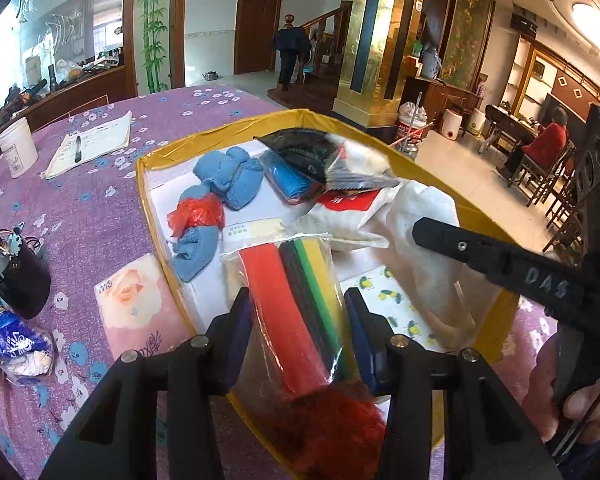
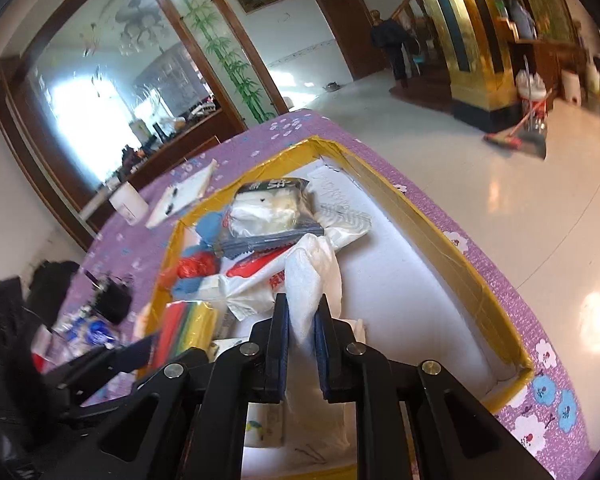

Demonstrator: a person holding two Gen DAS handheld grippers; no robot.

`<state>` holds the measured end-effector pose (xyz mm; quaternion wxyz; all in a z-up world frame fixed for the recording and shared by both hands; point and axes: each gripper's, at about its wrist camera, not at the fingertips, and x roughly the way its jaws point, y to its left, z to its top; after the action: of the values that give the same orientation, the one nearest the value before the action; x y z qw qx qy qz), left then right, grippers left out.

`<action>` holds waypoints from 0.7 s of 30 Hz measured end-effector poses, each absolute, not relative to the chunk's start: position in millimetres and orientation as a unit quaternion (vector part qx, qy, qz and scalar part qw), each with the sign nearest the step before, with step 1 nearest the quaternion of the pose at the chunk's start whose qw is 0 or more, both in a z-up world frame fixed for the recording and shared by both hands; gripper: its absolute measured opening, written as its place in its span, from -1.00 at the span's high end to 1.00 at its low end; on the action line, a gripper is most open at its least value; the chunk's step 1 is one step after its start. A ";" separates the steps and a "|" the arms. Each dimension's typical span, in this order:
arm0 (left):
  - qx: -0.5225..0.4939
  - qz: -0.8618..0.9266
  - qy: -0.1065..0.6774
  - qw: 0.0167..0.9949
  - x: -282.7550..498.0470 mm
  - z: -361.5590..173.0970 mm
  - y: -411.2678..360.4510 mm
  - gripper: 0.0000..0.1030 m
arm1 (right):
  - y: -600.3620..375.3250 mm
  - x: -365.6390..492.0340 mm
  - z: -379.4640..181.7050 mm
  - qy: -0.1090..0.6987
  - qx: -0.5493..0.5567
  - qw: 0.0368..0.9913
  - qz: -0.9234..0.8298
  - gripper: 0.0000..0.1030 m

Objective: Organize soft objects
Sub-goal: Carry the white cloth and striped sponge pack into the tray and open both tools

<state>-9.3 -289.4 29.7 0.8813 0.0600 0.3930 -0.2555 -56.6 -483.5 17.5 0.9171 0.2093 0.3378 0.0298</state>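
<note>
Left wrist view: the left tongs (image 1: 298, 312) are gripping a clear packet of coloured strips (image 1: 296, 304) over the yellow-rimmed box (image 1: 220, 128). Right tongs (image 2: 302, 312) are clenching a white cloth (image 2: 314, 276) lying between them.

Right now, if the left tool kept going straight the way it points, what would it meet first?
The left tool already straddles the clear packet of coloured strips. Straight on, it would likely reach the white plastic bag with red print next, though depth is hard to judge.
</note>
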 end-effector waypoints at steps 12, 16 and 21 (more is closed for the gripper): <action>0.064 -0.247 0.396 0.882 -7.4 26.7 -287.0 0.13 | -467.8 -43.8 7.0 0.364 0.177 0.914 0.033 0.73; 0.066 -0.246 0.396 0.882 -7.3 26.5 -287.1 0.13 | -467.8 -43.8 7.1 0.364 0.177 0.914 0.033 0.73; 0.065 -0.246 0.396 0.882 -7.9 26.9 -287.4 0.12 | -467.0 -43.3 7.3 0.364 0.176 0.914 0.032 0.73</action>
<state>-7.9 -287.4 26.9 0.8821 0.0654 0.3964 -0.2460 -43.3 -467.0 7.3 0.9139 0.1760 0.3643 0.0320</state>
